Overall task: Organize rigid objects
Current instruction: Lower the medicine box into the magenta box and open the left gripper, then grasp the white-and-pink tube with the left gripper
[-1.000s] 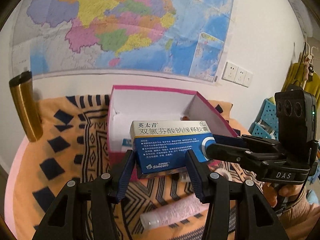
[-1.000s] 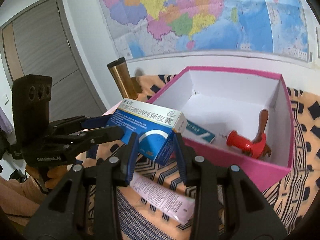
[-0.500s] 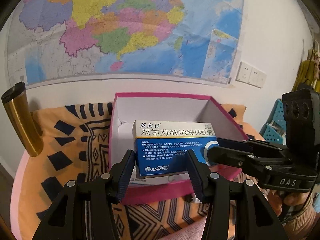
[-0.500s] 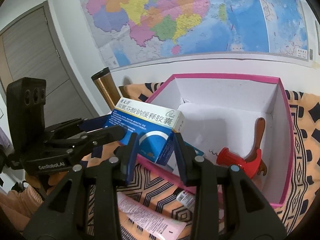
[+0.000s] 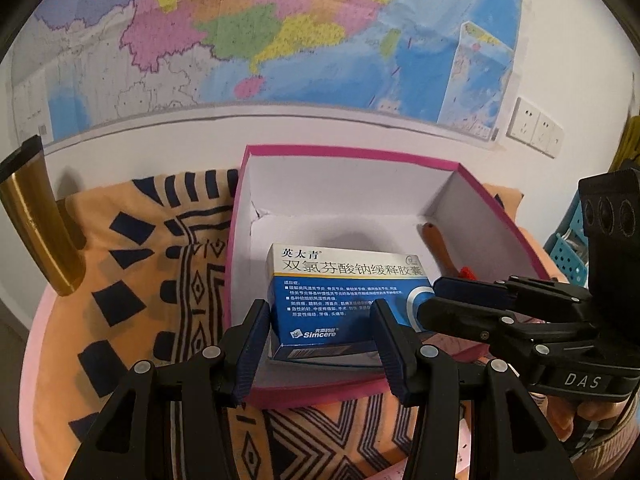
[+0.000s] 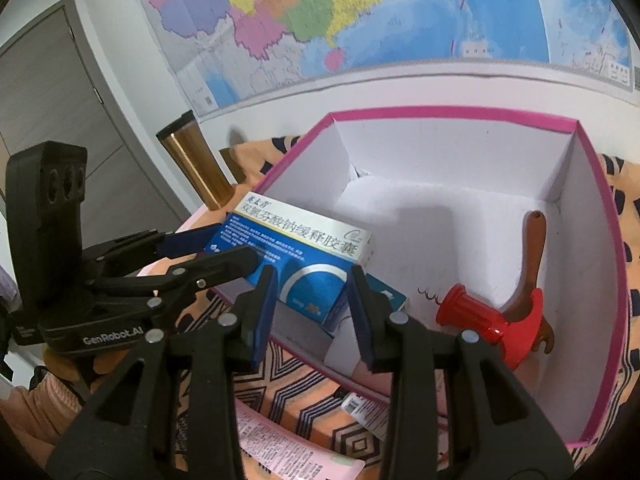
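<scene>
So, going left to right from where I'm standing: there's a gold tumbler [image 5: 38, 224] off at the left edge of the patterned cloth [image 5: 132, 280], nobody's touching it. Then the pink box [image 5: 352, 152], open on top, sitting on the cloth under the wall map [image 5: 280, 32].

The big change: a second ago the medicine box [image 5: 344, 300] was held up in front of the pink box's near wall, and now it's over the rim and down inside, at the front left part of the pink box. Looks like it's resting on or just above another flat teal carton [image 6: 386, 296], can't quite tell if it's touching.

Both tongs are on it. The left gripper [image 5: 320, 340] has its pads against the short sides, and the right gripper [image 6: 312, 308] is clamped on the other end from the right.

Further right in the pink box there's a red toy hammer [image 6: 500, 320] lying with its wooden handle toward the back wall.

My guess is this one's basically placed, just needs letting go. A pink tube [image 6: 304, 452] is lying outside on the cloth, so there's more to tidy.
</scene>
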The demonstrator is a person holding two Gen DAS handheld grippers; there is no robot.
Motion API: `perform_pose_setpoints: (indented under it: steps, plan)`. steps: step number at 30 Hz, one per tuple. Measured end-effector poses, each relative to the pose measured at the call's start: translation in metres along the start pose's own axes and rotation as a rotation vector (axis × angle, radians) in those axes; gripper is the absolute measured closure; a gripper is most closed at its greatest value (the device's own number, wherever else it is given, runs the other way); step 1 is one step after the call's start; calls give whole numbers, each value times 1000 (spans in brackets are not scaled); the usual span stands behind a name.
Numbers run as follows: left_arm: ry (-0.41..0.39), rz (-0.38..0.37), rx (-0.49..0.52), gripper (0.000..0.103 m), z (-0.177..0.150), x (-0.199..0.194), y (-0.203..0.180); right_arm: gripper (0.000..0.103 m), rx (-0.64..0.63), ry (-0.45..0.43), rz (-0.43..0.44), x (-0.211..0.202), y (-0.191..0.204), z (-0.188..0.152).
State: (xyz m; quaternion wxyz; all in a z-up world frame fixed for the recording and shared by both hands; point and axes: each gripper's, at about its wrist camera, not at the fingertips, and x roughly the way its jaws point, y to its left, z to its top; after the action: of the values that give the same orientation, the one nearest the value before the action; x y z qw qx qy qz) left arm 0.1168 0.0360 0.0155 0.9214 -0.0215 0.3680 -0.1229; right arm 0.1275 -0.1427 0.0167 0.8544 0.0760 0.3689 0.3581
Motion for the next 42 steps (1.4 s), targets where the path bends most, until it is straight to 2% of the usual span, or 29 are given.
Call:
perform_pose_setpoints:
  steps: [8, 14, 18, 26, 33, 42]
  plan:
    - [12, -4, -11, 51, 0, 7, 2, 64, 18, 53, -9, 17, -8, 0]
    - [-34, 32, -5, 51, -1, -1, 1, 64, 39, 59, 1, 21, -10, -1]
    - [-91, 35, 7, 49, -6, -19, -2, 64, 57, 20, 20, 8, -13, -3]
    - [-192, -25, 18, 40, -27, -64, -9, 64, 52, -70, 44, -40, -12, -18]
    - [-155, -68, 43, 39, -53, -68, -21, 63, 41, -120, 33, -79, -15, -40]
    - [-40, -66, 9, 39, -91, -45, -24, 63, 109, -33, -1, -79, -32, -94]
